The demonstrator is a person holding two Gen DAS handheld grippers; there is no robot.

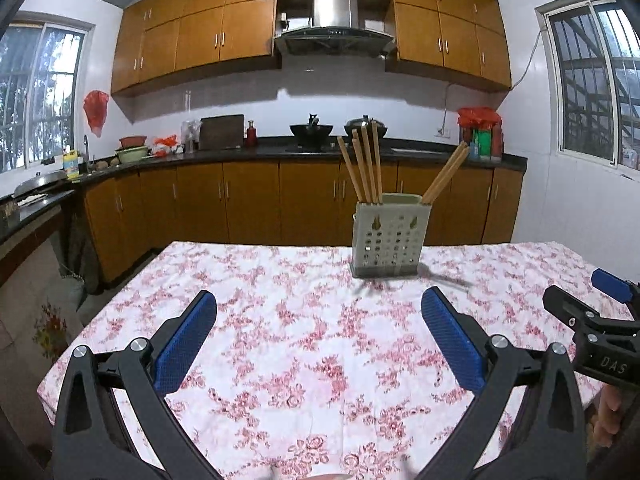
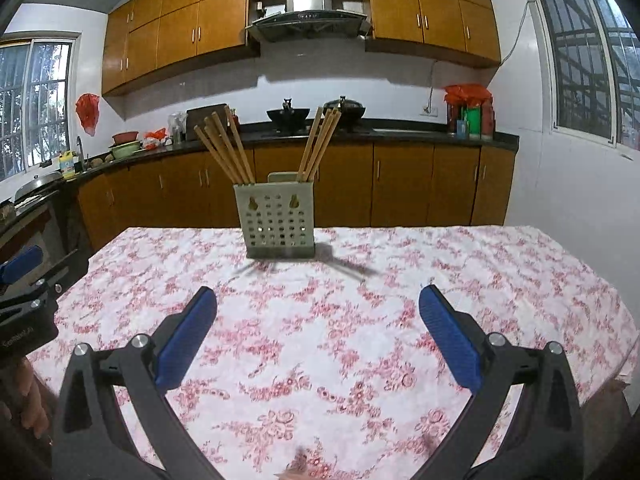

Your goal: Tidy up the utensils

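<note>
Left wrist view: our left tongs (image 1: 319,312) and right tongs (image 2: 318,310) hover wide apart, empty. The chopsticks (image 2: 228,148) already stand in the holder (image 2: 279,220) at the tabletop's (image 2: 440,280) far side; we judge little remains but withdrawing.
</note>
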